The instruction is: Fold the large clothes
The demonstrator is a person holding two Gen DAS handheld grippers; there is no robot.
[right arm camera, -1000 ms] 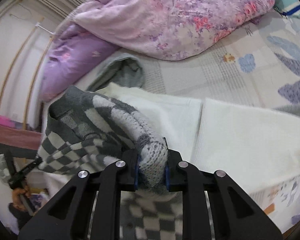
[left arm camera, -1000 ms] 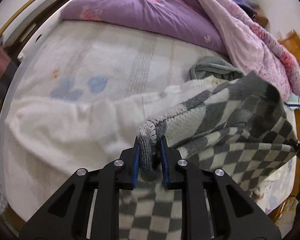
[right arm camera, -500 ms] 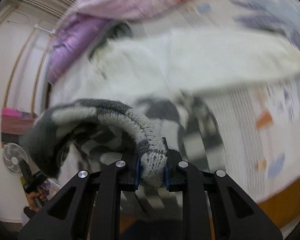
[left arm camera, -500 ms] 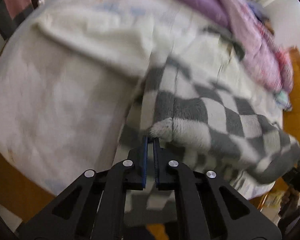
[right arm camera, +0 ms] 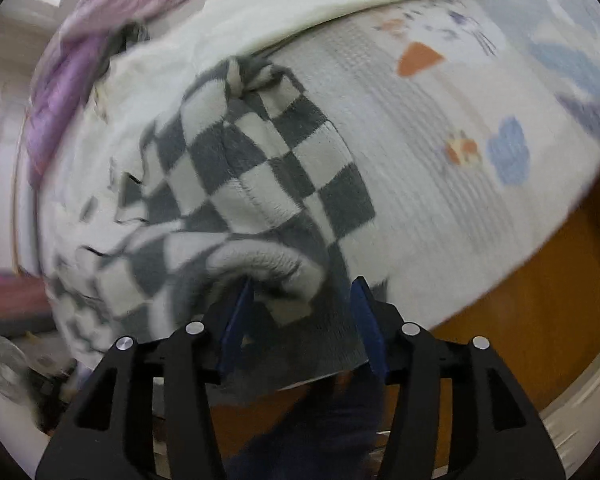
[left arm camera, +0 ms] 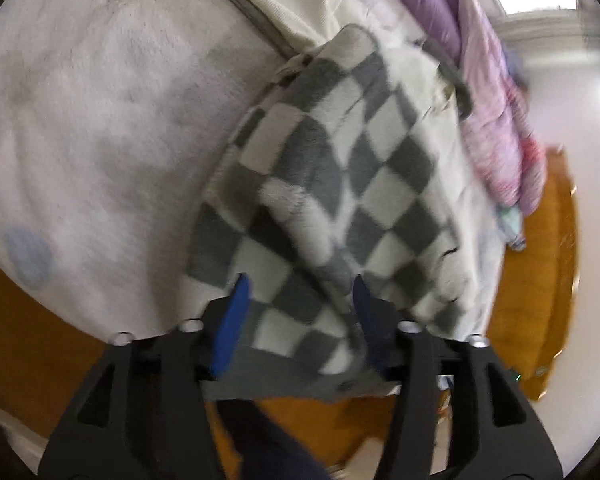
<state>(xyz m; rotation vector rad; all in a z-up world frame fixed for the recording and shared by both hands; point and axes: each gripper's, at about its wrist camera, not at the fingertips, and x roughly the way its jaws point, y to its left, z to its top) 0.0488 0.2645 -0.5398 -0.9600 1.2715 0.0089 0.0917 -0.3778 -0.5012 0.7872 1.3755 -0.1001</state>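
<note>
A grey and white checkered knit garment [left arm camera: 332, 184] lies spread on the bed, its near edge hanging over the bed's front edge; it also shows in the right wrist view [right arm camera: 236, 184]. My left gripper [left arm camera: 300, 296] is open, its blue pads wide apart on either side of the garment's near edge. My right gripper [right arm camera: 302, 300] is open too, with a rolled grey hem lying loose between its pads. Both views are blurred.
A cream cloth [left arm camera: 296, 4] lies under the garment's far end and shows in the right wrist view [right arm camera: 320, 4]. A purple and pink quilt [left arm camera: 496, 92] is heaped at the back. The patterned bedsheet [right arm camera: 480, 128] ends at an orange wooden bed frame [right arm camera: 540, 288].
Both grippers pulled the garment toward the bed's front edge, laid it down and opened, letting go of the knit edges they held.
</note>
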